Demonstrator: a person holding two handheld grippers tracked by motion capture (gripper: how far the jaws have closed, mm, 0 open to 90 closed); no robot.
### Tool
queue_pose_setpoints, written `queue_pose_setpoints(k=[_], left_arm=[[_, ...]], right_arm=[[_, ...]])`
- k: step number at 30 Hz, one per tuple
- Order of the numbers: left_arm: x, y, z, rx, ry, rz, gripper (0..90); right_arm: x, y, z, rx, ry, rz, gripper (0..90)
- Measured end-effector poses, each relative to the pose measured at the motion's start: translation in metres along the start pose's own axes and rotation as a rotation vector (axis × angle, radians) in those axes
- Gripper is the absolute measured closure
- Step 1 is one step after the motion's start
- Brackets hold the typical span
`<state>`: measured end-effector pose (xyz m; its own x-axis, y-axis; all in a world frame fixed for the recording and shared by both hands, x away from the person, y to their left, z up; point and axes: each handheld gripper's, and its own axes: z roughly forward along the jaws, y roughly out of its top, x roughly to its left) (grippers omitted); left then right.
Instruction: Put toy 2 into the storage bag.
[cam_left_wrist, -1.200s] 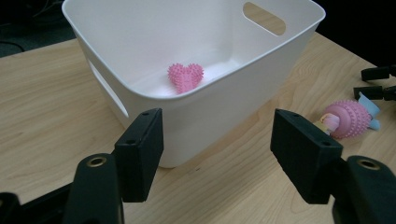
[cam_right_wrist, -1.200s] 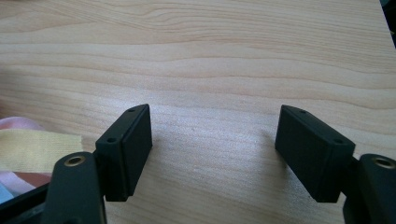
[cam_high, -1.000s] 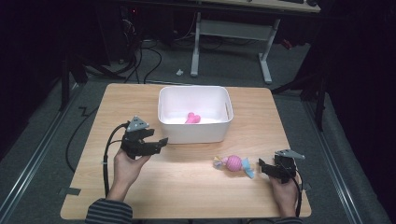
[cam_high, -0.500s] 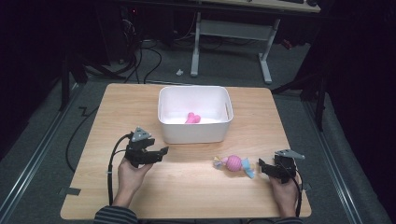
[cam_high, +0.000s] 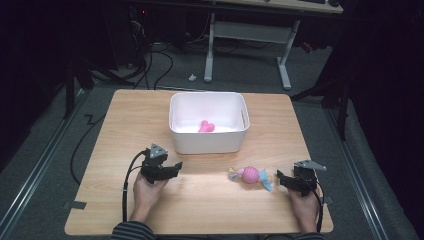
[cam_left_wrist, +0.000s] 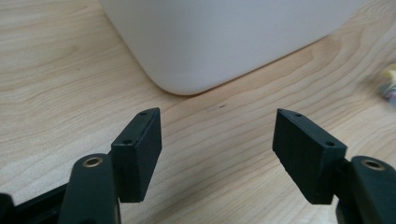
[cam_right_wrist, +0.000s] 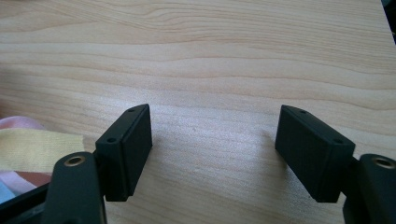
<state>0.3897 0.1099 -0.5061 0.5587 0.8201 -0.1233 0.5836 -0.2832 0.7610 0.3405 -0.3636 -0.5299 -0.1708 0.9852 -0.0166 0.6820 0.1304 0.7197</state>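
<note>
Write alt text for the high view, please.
A candy-shaped pink toy lies on a wooden table beside the open right tongs. The open left tongs sit near a white bin holding a pink item.

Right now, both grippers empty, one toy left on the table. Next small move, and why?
Probably slide the right gripper toward the candy-shaped toy and close on it. Its jaws stand open and empty beside the toy, which lies on the table. One pink toy already lies in the white bin, so this one likely follows. The left gripper sits farther off.
</note>
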Motion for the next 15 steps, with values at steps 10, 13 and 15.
queue_pose_setpoints(k=[10, 13, 15], left_arm=[[0.002, -0.009, 0.014, 0.02, 0.039, -0.004, 33.3], [0.002, -0.011, 0.017, 0.027, 0.05, 0.002, 33.3], [0.002, -0.012, 0.019, 0.031, 0.055, 0.004, 33.3]], right_arm=[[0.0, 0.0, 0.0, 0.0, 0.001, -0.003, 27.6], [0.0, 0.0, 0.0, -0.002, 0.002, -0.005, 27.6], [0.0, 0.0, 0.0, -0.002, 0.002, -0.005, 27.6]])
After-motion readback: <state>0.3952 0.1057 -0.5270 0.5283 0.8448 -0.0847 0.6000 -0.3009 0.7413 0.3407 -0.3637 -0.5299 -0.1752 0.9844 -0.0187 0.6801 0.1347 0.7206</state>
